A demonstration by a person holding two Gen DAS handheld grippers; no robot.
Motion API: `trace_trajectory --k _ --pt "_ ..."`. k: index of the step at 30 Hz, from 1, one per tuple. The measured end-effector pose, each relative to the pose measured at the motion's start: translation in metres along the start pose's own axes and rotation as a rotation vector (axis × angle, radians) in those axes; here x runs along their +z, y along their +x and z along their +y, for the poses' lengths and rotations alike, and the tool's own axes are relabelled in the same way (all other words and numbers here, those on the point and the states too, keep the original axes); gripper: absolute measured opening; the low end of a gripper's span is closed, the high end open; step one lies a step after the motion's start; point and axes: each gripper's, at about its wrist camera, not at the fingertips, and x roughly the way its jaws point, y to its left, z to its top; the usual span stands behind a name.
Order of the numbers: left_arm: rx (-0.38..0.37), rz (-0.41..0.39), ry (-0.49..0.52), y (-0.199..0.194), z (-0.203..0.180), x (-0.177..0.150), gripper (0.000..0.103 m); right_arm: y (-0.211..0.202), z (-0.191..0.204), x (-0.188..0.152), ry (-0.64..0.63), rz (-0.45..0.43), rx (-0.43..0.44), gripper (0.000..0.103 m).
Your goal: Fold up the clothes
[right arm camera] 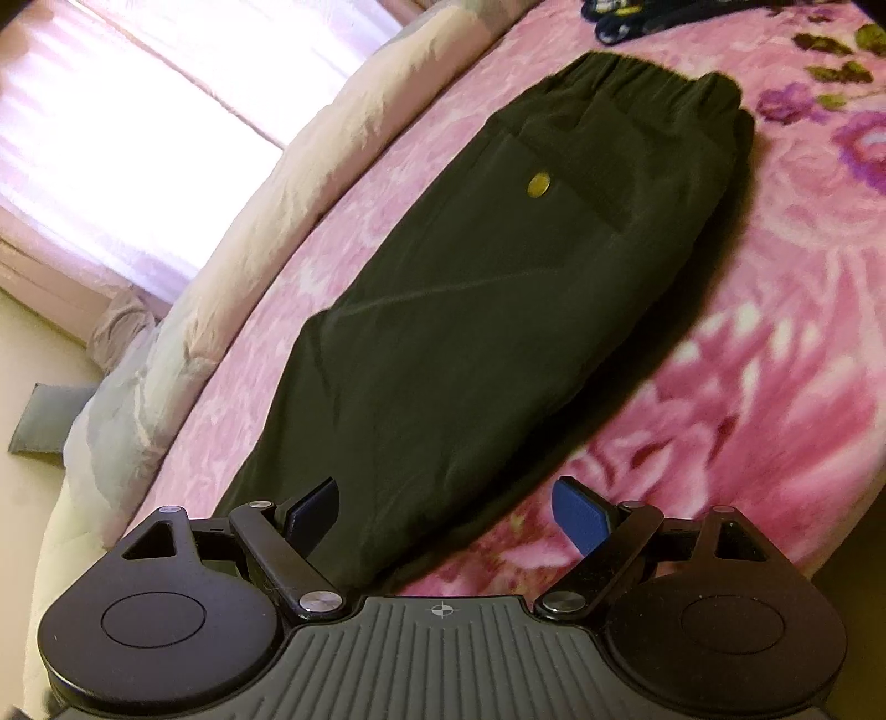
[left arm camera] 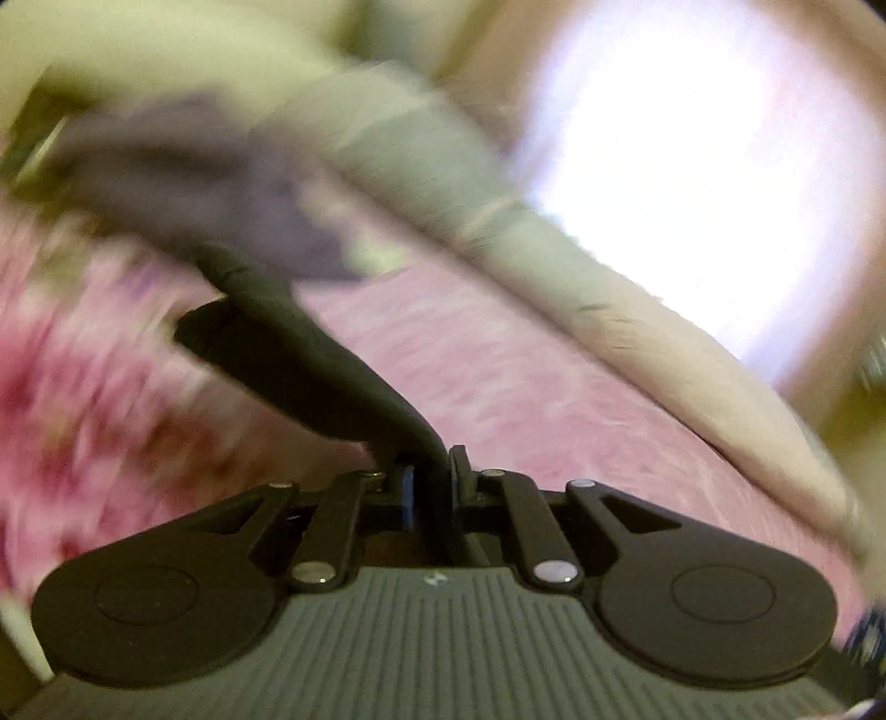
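Observation:
Dark trousers (right arm camera: 470,310) lie flat and lengthwise on the pink flowered blanket (right arm camera: 747,343), with the elastic waistband (right arm camera: 637,88) at the far end and a gold button (right arm camera: 538,184) on a pocket. My right gripper (right arm camera: 446,518) stands open low over their near end, and its blue pads (right arm camera: 581,523) touch nothing. In the blurred left wrist view, my left gripper (left arm camera: 434,471) is shut on a strip of dark cloth (left arm camera: 288,343) that rises up and to the left. Whether this cloth belongs to the same trousers I cannot tell.
A cream duvet (right arm camera: 232,266) runs along the blanket's left side, below a bright curtained window (right arm camera: 111,138). A dark heap of clothes (right arm camera: 637,14) lies past the waistband. A grey cushion (right arm camera: 44,421) sits on the floor. The bed's edge (right arm camera: 853,526) drops off at the right.

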Motion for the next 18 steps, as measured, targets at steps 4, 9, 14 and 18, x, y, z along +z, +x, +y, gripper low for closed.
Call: trace_trajectory --k 4,9,14,18 --pt "-0.155 -0.051 0.400 -0.016 -0.084 -0.001 0.008 -0.005 0.000 0.002 -0.008 -0.026 -0.002 0.087" --pt "-0.383 0.151 0.836 -0.004 -0.168 -0.088 0.021 -0.008 0.006 0.004 -0.025 -0.053 0.008 0.087" --pt "-0.349 0.213 0.975 0.010 -0.183 -0.142 0.022 -0.004 0.016 0.004 -0.039 -0.057 0.042 0.087" --pt "-0.411 0.257 0.833 -0.003 -0.168 -0.113 0.027 -0.002 0.025 0.000 -0.033 -0.035 0.139 0.087"
